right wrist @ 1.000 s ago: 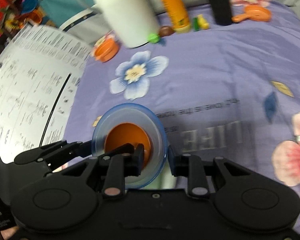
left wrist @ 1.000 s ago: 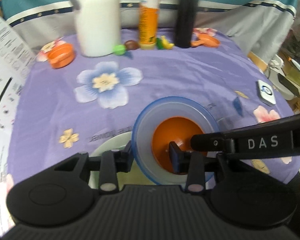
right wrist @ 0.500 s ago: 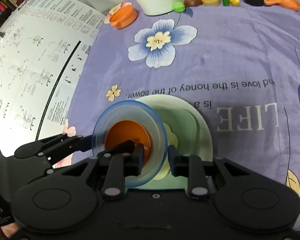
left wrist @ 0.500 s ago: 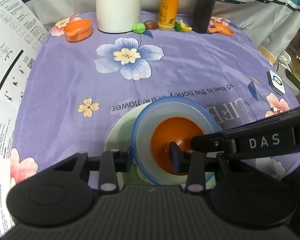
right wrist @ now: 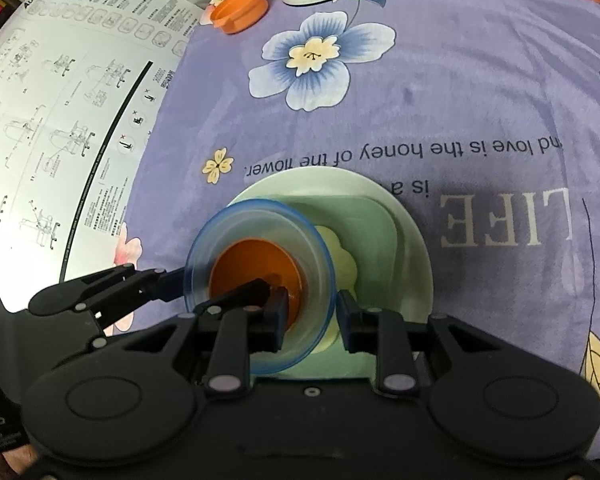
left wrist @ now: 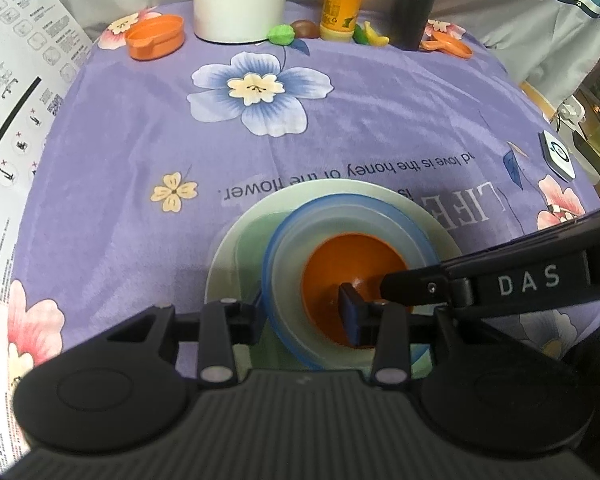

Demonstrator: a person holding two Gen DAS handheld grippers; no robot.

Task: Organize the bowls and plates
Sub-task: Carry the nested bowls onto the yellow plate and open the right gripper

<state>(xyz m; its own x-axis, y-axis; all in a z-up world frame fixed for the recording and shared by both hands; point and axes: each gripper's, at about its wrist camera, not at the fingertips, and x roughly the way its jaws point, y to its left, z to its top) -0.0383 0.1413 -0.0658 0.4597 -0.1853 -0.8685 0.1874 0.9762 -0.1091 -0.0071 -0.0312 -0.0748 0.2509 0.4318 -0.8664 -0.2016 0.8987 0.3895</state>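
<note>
A: Where does the bowl [left wrist: 288, 280] sit?

B: It is a clear bowl with a blue rim and an orange inner bowl [left wrist: 348, 268] nested in it. Both grippers hold it over the pale green plate [left wrist: 236, 248], which lies on the purple flowered cloth [left wrist: 140, 140]. Whether the bowl touches the plate cannot be told.

A: How does the left gripper [left wrist: 304, 316] stand?

B: Narrow, clamped on the bowl's wall: one finger outside the rim, the other inside against the orange bowl.

A: And the right gripper [right wrist: 312, 316]?

B: The same on the opposite side of the rim, seen in the right wrist view: its left finger reaches inside, its right finger sits outside, over the plate [right wrist: 412, 256]. In the left wrist view its dark arm crosses in from the right with its tip inside the bowl.

A: What else lies on the cloth?

B: At the far edge stand a white jug [left wrist: 240, 0], an orange bottle [left wrist: 342, 8] and a dark cylinder [left wrist: 416, 4], with small toy fruits between them. An orange dish [left wrist: 156, 36] lies left of the jug, and a printed sheet [right wrist: 60, 112] covers the left side.
</note>
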